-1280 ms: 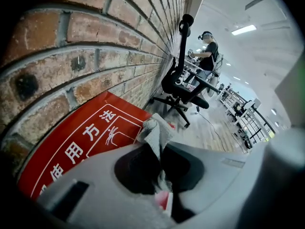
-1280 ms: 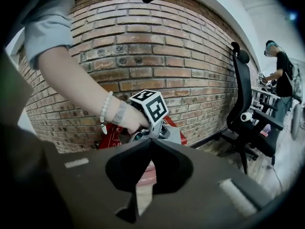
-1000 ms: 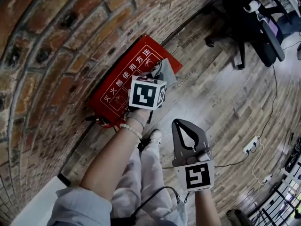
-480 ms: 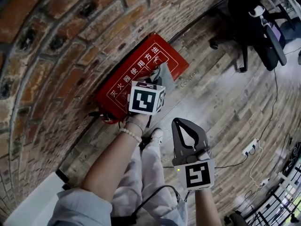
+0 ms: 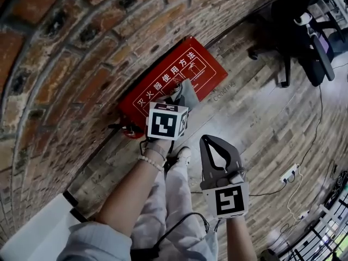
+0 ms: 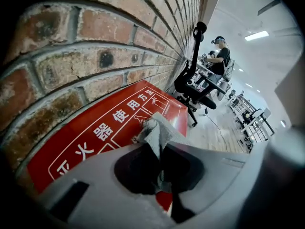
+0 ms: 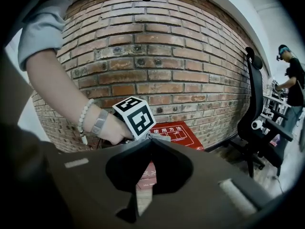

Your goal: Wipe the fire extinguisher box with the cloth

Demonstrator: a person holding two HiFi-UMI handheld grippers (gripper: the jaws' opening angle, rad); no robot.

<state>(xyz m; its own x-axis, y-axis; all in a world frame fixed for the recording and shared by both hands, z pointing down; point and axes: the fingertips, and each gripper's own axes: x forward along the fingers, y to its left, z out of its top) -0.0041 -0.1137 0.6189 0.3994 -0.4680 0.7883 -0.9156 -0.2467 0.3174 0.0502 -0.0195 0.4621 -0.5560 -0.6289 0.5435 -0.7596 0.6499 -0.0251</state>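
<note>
left gripper: jaws clamped on the cloth, with a bunched fold standing out past the tips.
cloth: grey, held over the printed top face of the fire extinguisher box, about midway along it; it looks to be touching, but contact cannot be confirmed.
fire extinguisher box: red with white print, low on the wooden floor, its back against the brick wall.
right gripper: jaws together on nothing, held back over the floor, well apart from the box.
risk, slip: only a narrow pinch holds the cloth; dragging on the painted face could pull it out of the jaws.
risk, scrape: if the fold collapses, the hard jaw tips could rub the print instead of the fabric.
risk, wall: a stroke carried to the back edge could knock the left gripper on the bricks.
risk, snag: a small dark and red item sits at the box's near end; what it is cannot be told, but the cloth could catch there.
risk, coverage: the ends of the box look likely to be missed from this stance.
surroundings: an office chair near the far end; a power strip with cable, well apart; a seated person far behind.
in the way: nothing lies between cloth and box face; the person's own shoe stands just beside the box.
</note>
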